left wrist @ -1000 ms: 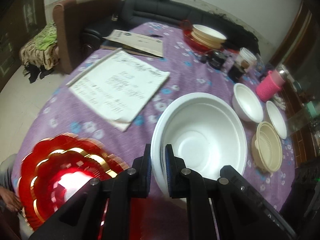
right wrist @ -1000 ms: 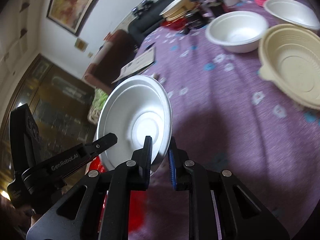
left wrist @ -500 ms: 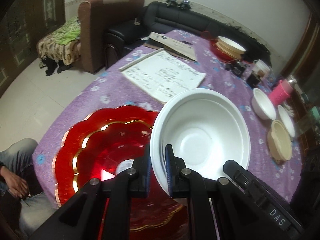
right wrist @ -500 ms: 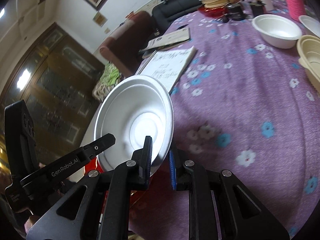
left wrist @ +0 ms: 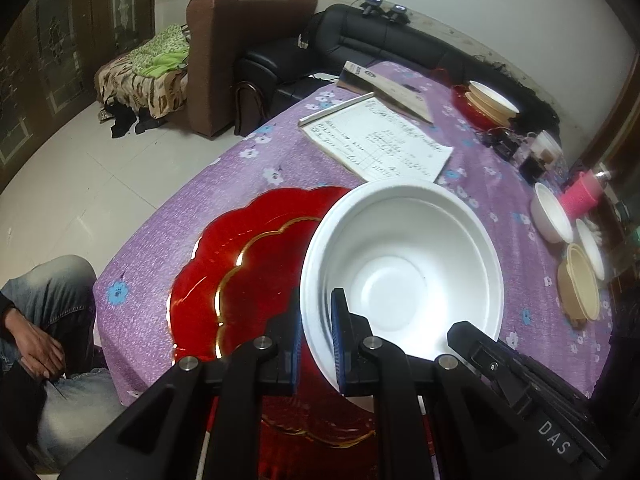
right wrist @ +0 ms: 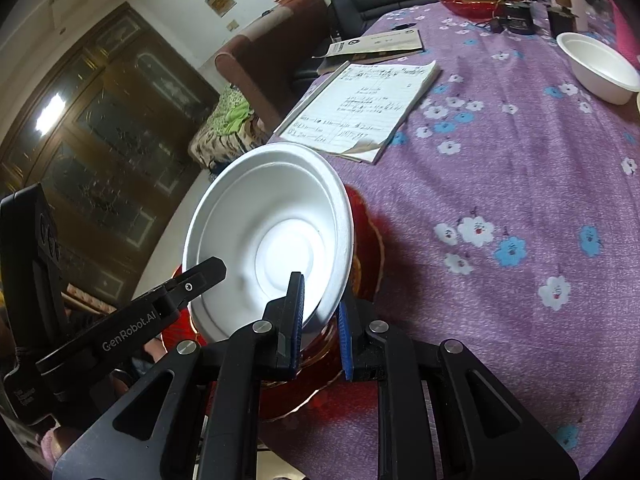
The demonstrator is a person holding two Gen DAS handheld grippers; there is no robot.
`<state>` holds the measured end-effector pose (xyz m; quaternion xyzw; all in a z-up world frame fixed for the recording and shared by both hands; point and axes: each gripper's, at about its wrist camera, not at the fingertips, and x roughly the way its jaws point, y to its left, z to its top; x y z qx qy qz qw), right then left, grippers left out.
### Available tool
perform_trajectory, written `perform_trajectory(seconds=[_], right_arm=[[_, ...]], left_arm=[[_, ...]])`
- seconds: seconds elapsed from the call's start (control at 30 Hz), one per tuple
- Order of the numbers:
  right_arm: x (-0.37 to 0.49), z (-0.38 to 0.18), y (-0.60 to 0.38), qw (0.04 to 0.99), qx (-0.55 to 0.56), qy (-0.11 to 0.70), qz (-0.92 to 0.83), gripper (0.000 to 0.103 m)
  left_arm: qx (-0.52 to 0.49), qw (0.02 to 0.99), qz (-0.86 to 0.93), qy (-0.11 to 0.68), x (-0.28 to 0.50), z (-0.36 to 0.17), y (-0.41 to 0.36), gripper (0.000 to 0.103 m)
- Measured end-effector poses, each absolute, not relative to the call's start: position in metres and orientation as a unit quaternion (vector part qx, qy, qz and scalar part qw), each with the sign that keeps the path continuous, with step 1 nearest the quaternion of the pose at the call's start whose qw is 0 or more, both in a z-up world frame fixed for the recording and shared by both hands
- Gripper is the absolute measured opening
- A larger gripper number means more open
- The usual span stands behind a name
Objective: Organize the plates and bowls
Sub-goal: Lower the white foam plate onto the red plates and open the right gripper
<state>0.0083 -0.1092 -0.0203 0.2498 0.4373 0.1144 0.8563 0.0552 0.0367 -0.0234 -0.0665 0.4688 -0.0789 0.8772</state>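
Note:
A large white foam bowl (left wrist: pixel 404 264) is held in the air by both grippers. My left gripper (left wrist: pixel 316 340) is shut on its near rim. My right gripper (right wrist: pixel 320 316) is shut on its opposite rim, and the bowl (right wrist: pixel 272 240) fills the middle of the right wrist view. Under it a red scalloped plate with gold trim (left wrist: pixel 240 264) lies at the near end of the purple flowered table (right wrist: pixel 500 184); in the right wrist view the plate (right wrist: pixel 368 240) shows behind the bowl.
A small white bowl (left wrist: pixel 552 212), a white dish (left wrist: pixel 590 248) and a beige bowl (left wrist: pixel 580 292) sit at the right. A notebook (left wrist: pixel 380 140), a pink cup (left wrist: pixel 580 196) and stacked bowls on a red plate (left wrist: pixel 488 104) lie farther back. A seated person's leg (left wrist: pixel 52 300) is at left.
Both grippers carried the white bowl back toward the near end of the table; it now hangs over the red plate, which has come fully into view beneath it.

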Motion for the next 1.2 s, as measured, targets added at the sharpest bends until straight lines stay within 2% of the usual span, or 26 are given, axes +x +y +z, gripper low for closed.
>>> perform_trajectory(seconds=[0.6,0.7,0.83,1.2], right_arm=[[0.008,-0.028,-0.097,0.852,0.237,0.451,0.117,0.016],[0.008,-0.028,-0.097,0.851,0.239,0.452,0.12,0.016],[0.007,-0.026,-0.103,0.849,0.247,0.451,0.121,0.016],[-0.001,-0.023,-0.138,0.853,0.298,0.413,0.116,0.016]], left_arm=[[-0.066,0.879,-0.051,0.469,0.054,-0.028,0.05,0.013],[-0.066,0.883,-0.039,0.463,0.053,-0.024,0.058,0.02],[-0.059,0.889,-0.024,0.453,0.051,-0.019,0.062,0.035],[-0.036,0.904,0.005,0.427,0.046,-0.006,0.059,0.037]])
